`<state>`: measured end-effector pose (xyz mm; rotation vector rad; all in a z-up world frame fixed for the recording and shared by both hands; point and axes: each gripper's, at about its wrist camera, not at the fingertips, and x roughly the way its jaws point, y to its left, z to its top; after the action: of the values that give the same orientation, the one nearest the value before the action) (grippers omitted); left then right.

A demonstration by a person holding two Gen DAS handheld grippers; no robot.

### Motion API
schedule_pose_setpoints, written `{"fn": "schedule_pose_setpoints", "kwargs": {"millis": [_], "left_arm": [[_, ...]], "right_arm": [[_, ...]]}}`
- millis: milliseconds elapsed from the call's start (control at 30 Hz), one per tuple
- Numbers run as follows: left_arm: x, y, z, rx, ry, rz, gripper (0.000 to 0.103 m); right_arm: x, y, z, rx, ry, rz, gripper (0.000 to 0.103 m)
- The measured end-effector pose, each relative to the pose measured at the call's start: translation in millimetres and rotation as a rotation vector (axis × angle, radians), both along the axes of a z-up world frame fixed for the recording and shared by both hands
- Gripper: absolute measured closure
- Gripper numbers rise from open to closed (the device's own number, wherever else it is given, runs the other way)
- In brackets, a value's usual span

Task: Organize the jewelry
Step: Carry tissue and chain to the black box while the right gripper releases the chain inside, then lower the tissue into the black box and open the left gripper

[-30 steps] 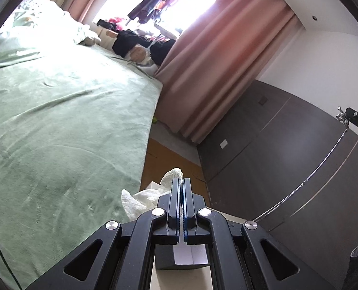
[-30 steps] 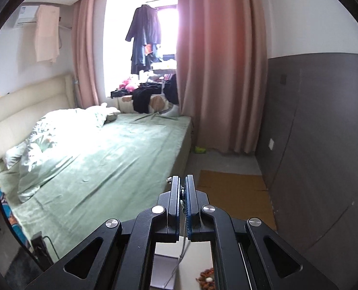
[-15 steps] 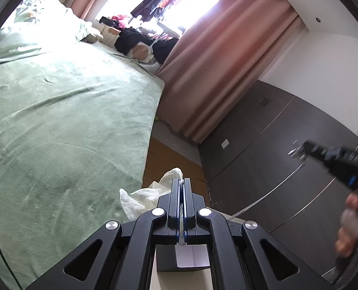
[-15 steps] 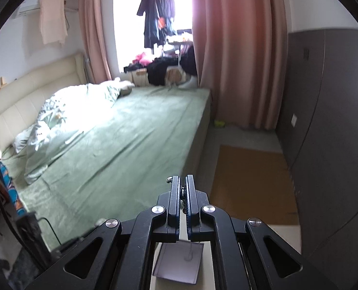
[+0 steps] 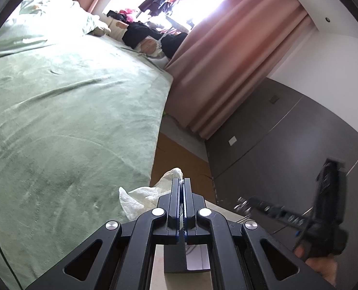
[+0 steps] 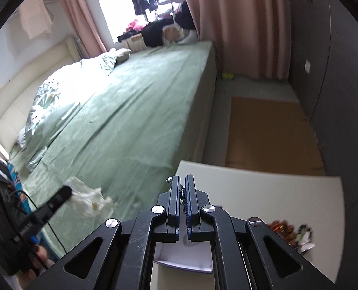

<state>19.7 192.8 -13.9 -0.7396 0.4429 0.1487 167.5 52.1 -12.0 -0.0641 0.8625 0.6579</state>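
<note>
Here, in the left wrist view, the left gripper (image 5: 182,184) hangs with its jaws pressed together above a small dark box with a white lining (image 5: 198,258). Whether anything is pinched between them cannot be told. A crumpled white tissue (image 5: 140,194) lies just beyond, and the blurred right gripper (image 5: 241,204) angles in from the right.

In the right wrist view, the right gripper is clenched on a thin silver chain (image 6: 183,194), its clasp end poking past the tips. The chain apparently trails down into the open box directly below, judged to be its destination. A heap of amber beads (image 6: 287,232) waits on the cream table (image 6: 263,188).
</note>
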Motion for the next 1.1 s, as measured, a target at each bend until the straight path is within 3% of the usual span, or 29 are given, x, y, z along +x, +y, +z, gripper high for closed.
{"fn": "schedule_pose_setpoints", "kwargs": {"millis": [233, 267, 367, 400, 567, 800, 933, 1100], "left_arm": [[8, -11, -3, 0.015, 0.021, -0.031, 0.103], [10, -13, -3, 0.016, 0.022, -0.038, 0.103], [15, -24, -3, 0.023, 0.024, -0.070, 0.103], [18, -29, -3, 0.029, 0.026, -0.081, 0.103], [33, -56, -5, 0.058, 0.044, -0.140, 0.102], [58, -94, -22, 0.126, 0.122, -0.204, 0.102], [74, -113, -36, 0.186, 0.181, -0.231, 0.102], [91, -124, -48, 0.216, 0.211, -0.226, 0.102]], "right_arm": [[13, -4, -48, -0.002, 0.141, 0.003, 0.096], [13, -6, -49, 0.006, 0.153, 0.006, 0.092], [6, -28, -41, 0.046, 0.116, -0.027, 0.049], [1, -38, -37, 0.053, 0.090, -0.054, 0.045], [-21, -97, -29, 0.082, 0.064, -0.169, 0.045], [-34, -161, -55, 0.164, 0.083, -0.244, 0.044], [-25, -179, -78, 0.213, 0.146, -0.261, 0.044], [-16, -194, -81, 0.266, 0.166, -0.275, 0.044]]}}
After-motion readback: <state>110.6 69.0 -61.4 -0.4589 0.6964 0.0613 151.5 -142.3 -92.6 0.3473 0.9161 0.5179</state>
